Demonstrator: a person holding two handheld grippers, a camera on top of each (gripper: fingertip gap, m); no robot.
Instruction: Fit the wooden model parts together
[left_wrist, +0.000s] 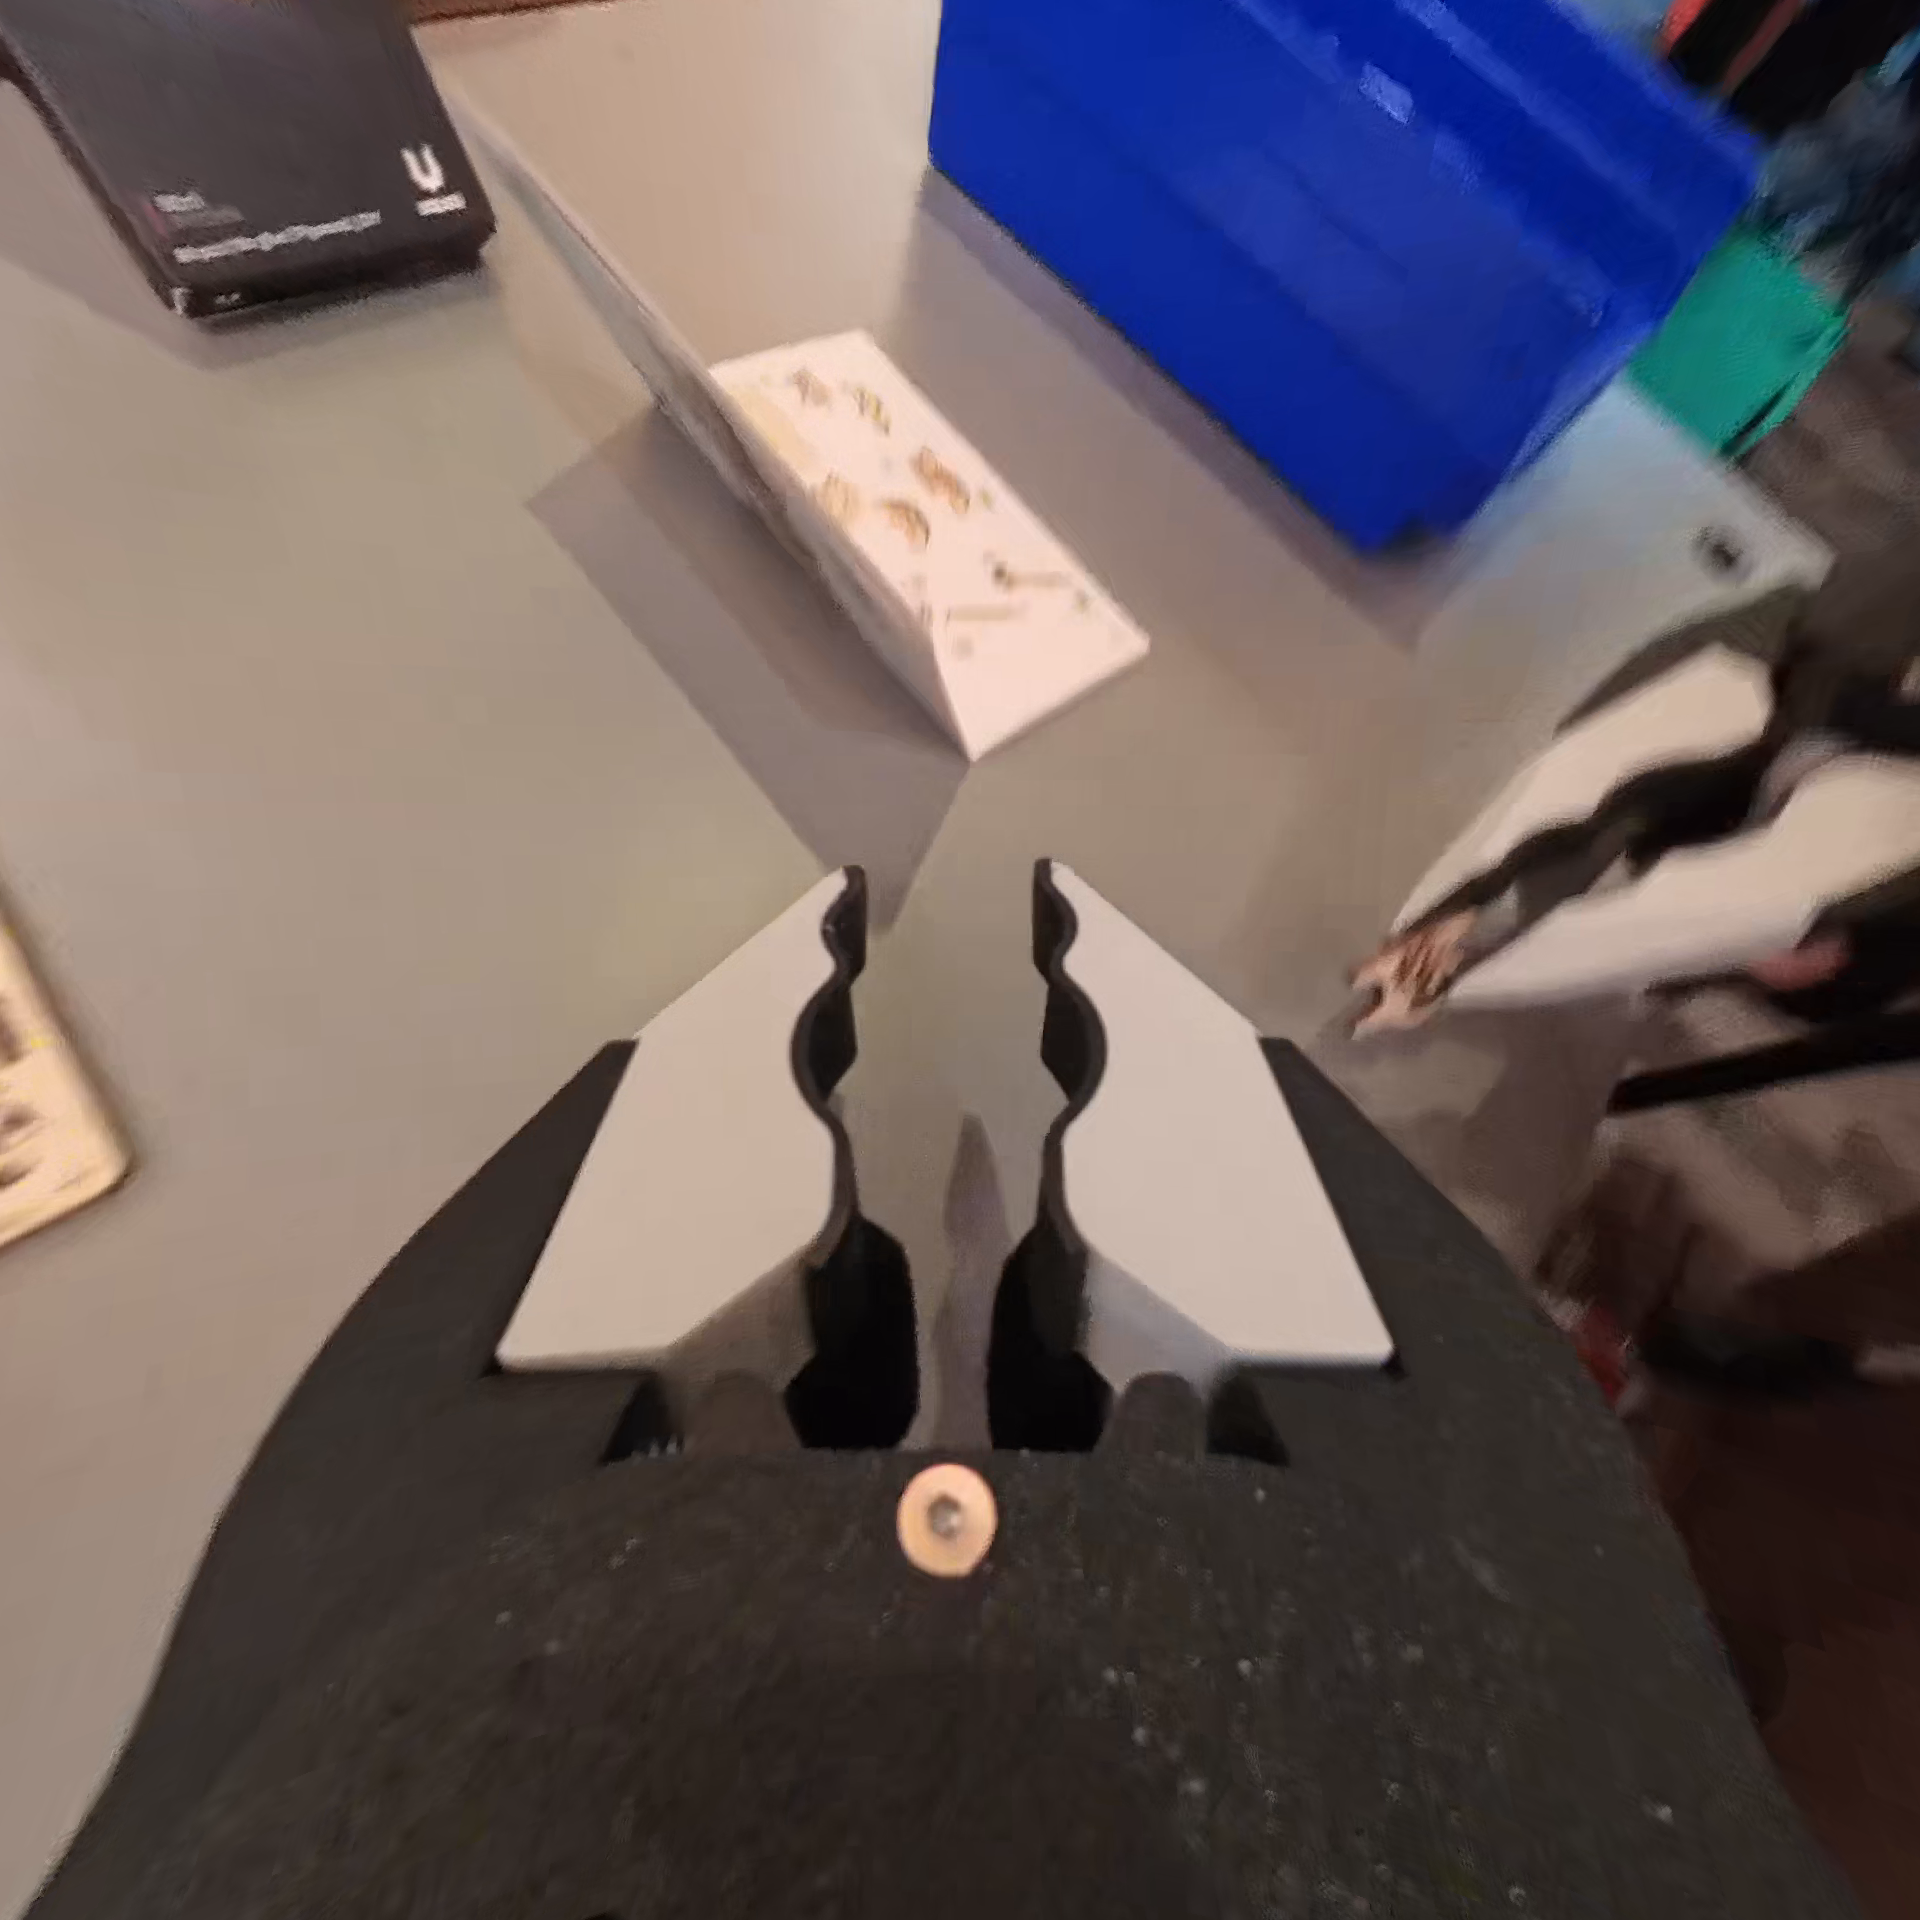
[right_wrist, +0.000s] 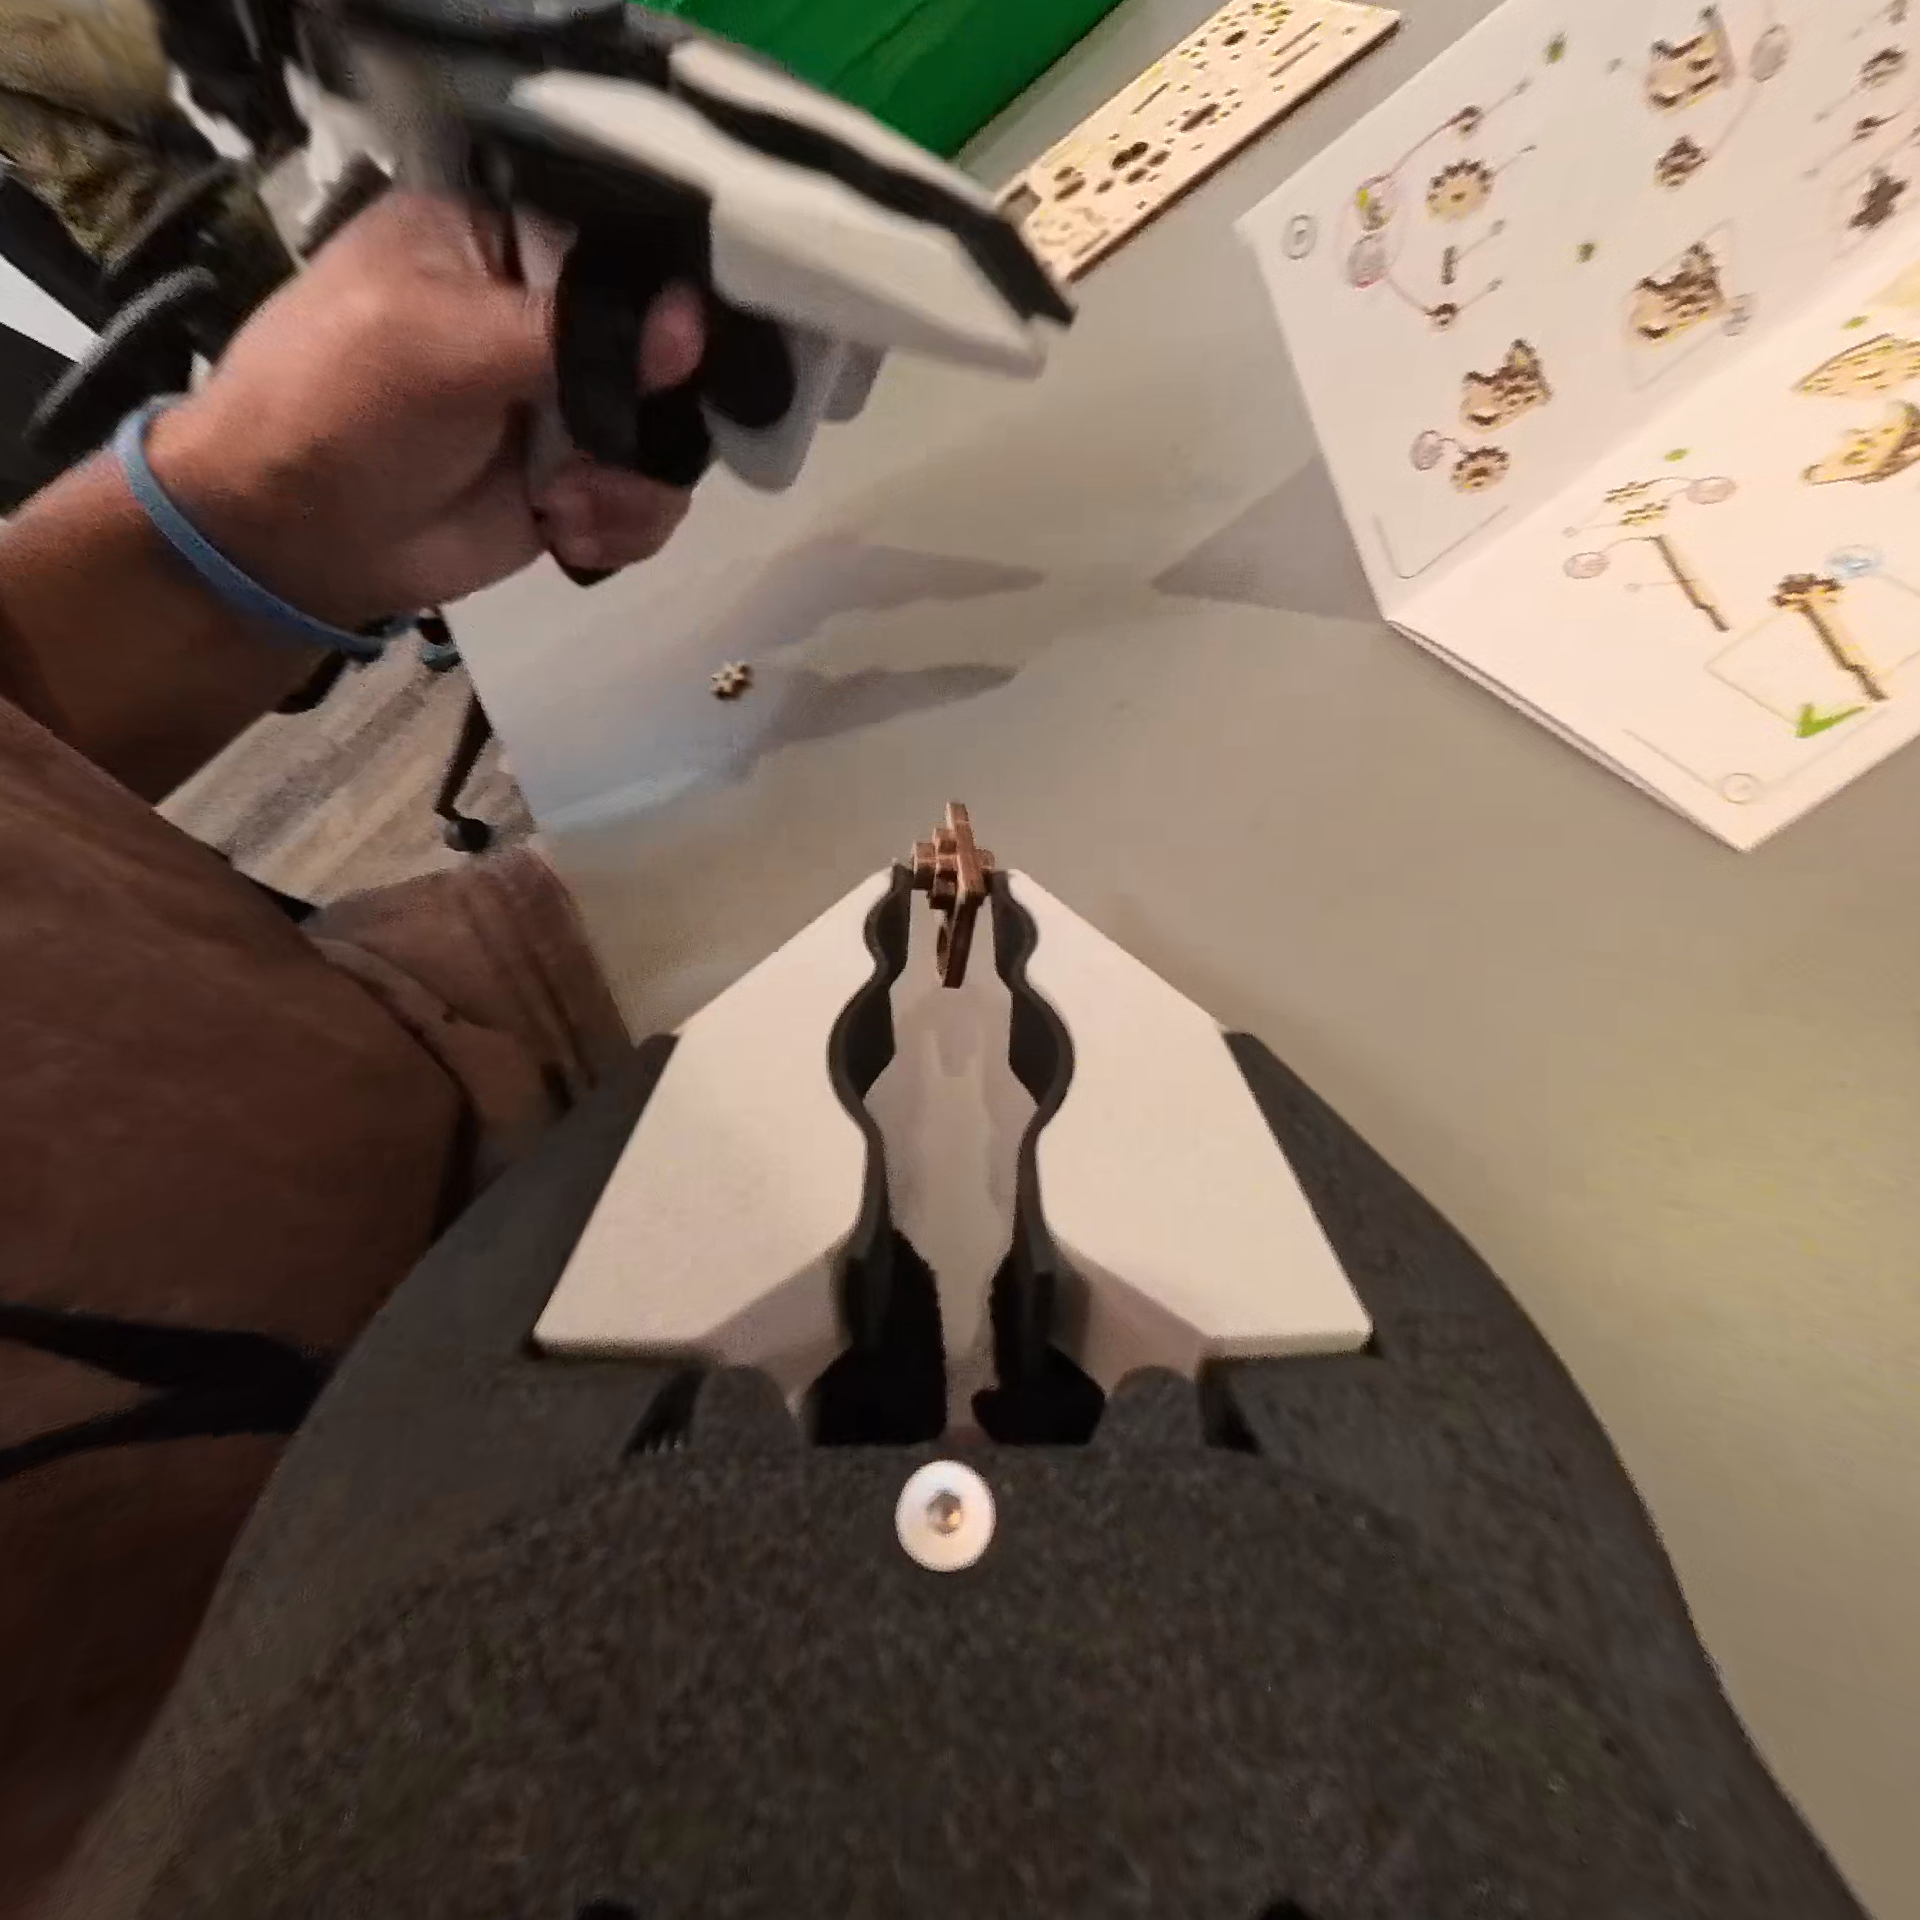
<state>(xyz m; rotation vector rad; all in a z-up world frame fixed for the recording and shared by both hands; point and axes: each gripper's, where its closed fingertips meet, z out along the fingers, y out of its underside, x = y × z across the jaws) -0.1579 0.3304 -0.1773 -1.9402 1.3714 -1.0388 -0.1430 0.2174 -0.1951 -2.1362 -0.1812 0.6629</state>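
My right gripper (right_wrist: 951, 873) is shut on a small wooden model part (right_wrist: 951, 888), a notched brown piece held upright at the fingertips above the grey table. It also shows blurred at the right of the left wrist view (left_wrist: 1397, 977), with the wooden part (left_wrist: 1413, 971) at its tips. My left gripper (left_wrist: 945, 883) is open and empty above the table; in the right wrist view it shows at the upper left (right_wrist: 1023, 286), held by a hand. A small loose wooden gear (right_wrist: 731, 678) lies on the table near its edge.
A folded instruction sheet (left_wrist: 914, 520) stands on the table ahead and shows at the right of the right wrist view (right_wrist: 1621, 416). A wooden parts sheet (right_wrist: 1195, 114) lies beyond. A blue bin (left_wrist: 1330, 239) and a black box (left_wrist: 260, 135) stand at the back. The table edge is at the left (right_wrist: 499, 727). There is about 12 cm between the tips of the two grippers. From the left gripper's tips to the small loose wooden gear (right_wrist: 731, 678) is close to 15 cm.
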